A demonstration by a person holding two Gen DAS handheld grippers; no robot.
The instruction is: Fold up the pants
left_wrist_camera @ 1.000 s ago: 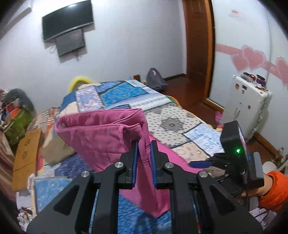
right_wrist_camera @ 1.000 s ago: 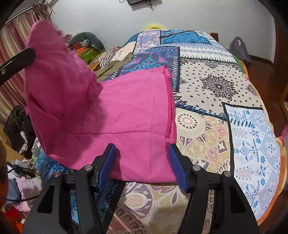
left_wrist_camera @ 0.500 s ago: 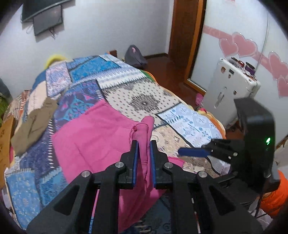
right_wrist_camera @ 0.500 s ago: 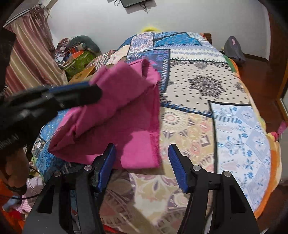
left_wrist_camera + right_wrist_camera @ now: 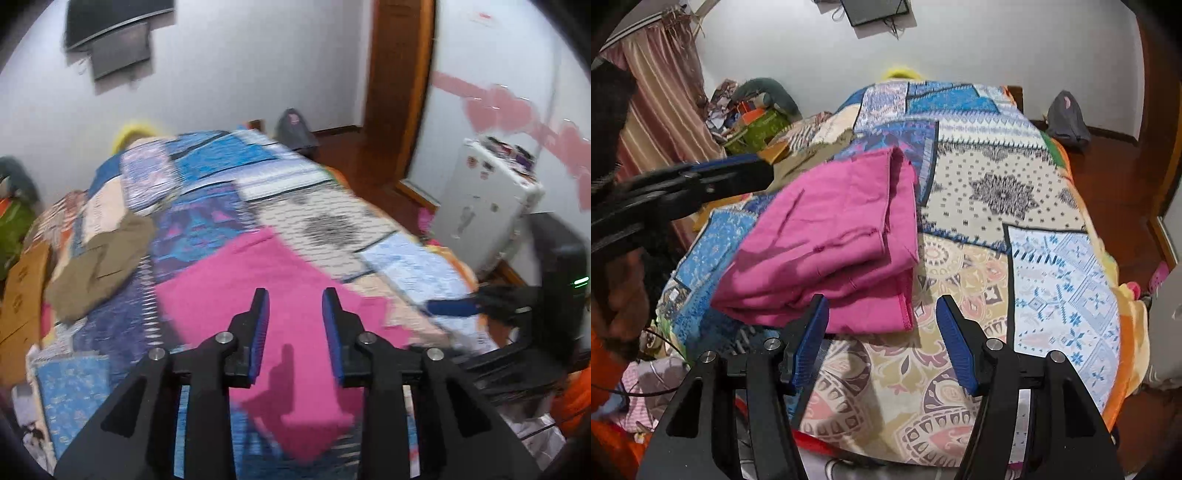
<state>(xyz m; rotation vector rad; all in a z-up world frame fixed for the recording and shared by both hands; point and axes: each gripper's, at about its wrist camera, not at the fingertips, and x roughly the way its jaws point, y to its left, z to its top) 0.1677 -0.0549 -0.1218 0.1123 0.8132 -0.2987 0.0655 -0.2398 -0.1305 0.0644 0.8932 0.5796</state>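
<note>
The pink pants (image 5: 834, 240) lie folded in layers on the patchwork bedspread (image 5: 997, 192), near its front left. In the left wrist view the pink pants (image 5: 280, 280) lie flat under my left gripper (image 5: 294, 306), which is open and empty just above them. My right gripper (image 5: 882, 314) is open and empty, hovering at the folded pants' near right corner. The left gripper (image 5: 701, 181) also shows in the right wrist view, above the pants' left side. The right gripper (image 5: 458, 306) shows at the right of the left wrist view.
A brown garment (image 5: 99, 254) lies on the bed to the left of the pants. A white cabinet (image 5: 484, 199) stands right of the bed. Clutter and a striped curtain (image 5: 665, 96) fill the left side. A dark bag (image 5: 1063, 118) sits on the wooden floor.
My left gripper, shut on the pants' edge, carried it over and down, then opened and let go. The pants now lie folded on the bed. My right gripper stayed open.
</note>
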